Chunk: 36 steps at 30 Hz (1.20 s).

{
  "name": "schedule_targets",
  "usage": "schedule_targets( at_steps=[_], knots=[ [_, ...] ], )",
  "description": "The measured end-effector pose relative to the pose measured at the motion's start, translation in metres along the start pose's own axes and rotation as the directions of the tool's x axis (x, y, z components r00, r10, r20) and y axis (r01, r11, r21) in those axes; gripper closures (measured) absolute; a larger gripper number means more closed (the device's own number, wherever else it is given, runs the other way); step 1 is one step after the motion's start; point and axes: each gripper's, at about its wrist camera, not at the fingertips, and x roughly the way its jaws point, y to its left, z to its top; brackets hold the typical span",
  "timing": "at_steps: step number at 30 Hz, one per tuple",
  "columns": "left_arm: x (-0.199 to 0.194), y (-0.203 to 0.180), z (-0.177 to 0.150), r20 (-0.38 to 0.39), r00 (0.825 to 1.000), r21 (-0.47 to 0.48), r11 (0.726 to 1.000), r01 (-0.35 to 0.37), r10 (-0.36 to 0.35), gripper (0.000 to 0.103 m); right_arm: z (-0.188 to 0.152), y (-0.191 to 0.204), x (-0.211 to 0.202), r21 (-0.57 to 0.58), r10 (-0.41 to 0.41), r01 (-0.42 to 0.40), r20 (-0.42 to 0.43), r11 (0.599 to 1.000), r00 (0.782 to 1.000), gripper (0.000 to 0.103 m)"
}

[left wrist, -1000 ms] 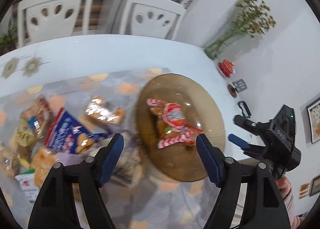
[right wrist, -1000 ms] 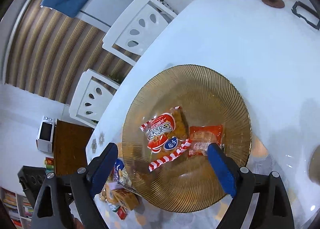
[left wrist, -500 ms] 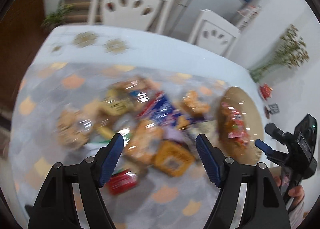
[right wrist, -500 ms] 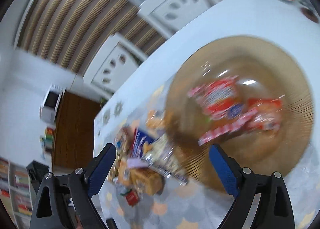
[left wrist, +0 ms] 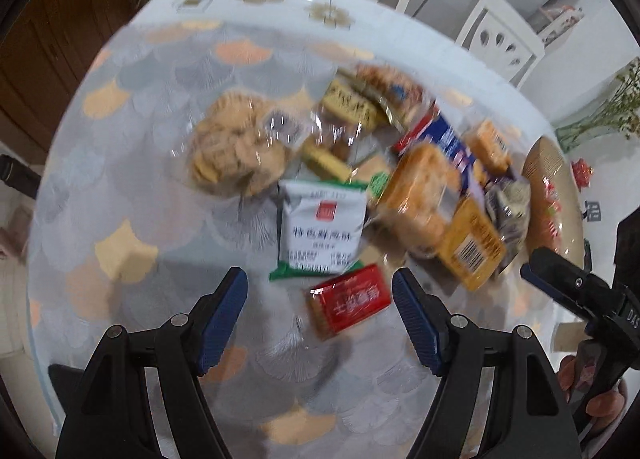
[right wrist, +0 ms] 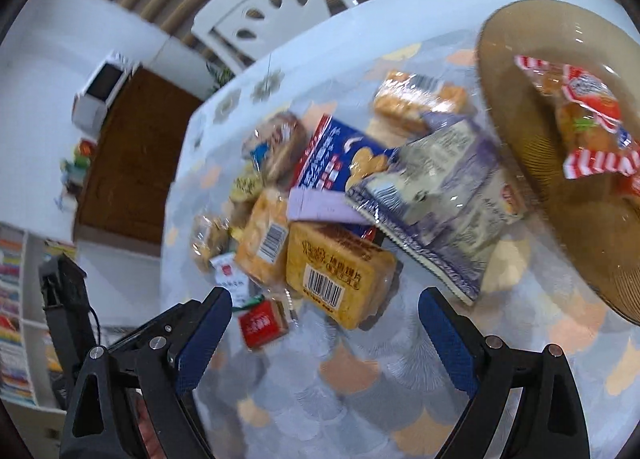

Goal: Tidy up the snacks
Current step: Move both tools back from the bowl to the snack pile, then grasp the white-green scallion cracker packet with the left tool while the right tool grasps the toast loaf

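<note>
Both grippers hang spread and empty above a patterned tabletop (left wrist: 120,187), the left gripper (left wrist: 320,311) over a red packet (left wrist: 348,305) at the near edge of the snack pile (right wrist: 320,195), the right gripper (right wrist: 324,331) near a yellow barcoded packet (right wrist: 336,271), beside an amber plate (right wrist: 520,71) holding a red-and-white striped packet (right wrist: 584,115).

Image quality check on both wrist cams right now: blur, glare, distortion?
Left wrist: motion blur smears the snack pile; the white packet text is half-legible; the left gripper is sharp; fisheye bends the table edge. Right wrist: similar smear, glare specks on the purple packet and amber plate; the right gripper is crisp.
</note>
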Motion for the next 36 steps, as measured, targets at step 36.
schedule_targets(
  at_steps=[36],
  knots=[
    [0.067,-0.055,-0.015,0.086,0.972,0.315,0.920,-0.235,0.218,0.000,-0.008,0.005,0.084,-0.255,-0.103,0.124,0.094,0.959,0.990,0.000]
  ],
)
